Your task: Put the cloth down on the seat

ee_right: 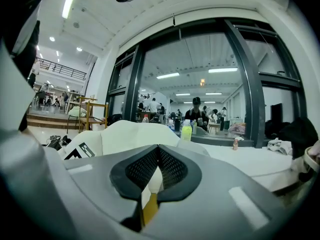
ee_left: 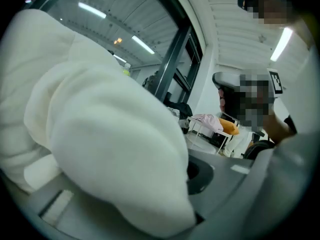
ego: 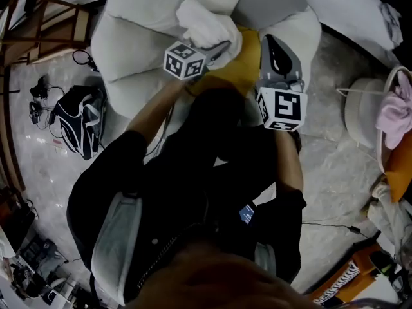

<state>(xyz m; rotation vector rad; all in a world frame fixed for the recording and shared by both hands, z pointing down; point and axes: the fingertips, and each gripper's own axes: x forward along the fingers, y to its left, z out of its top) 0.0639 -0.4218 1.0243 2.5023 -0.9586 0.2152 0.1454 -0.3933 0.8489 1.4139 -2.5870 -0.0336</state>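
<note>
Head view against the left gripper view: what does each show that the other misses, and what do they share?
Only the head view: the marker cube on the left gripper, a yellow cushion beneath it, and a black bag on the floor. Only the left gripper view: ceiling light strips and a dark window frame. Both: the white cloth bunched in the left gripper's jaws, and a pink garment off to the side.

A black bag (ego: 77,118) lies on the pale marbled floor (ego: 335,166), and strip lights (ee_right: 70,1) glow above tall dark-framed windows (ee_right: 200,84).
</note>
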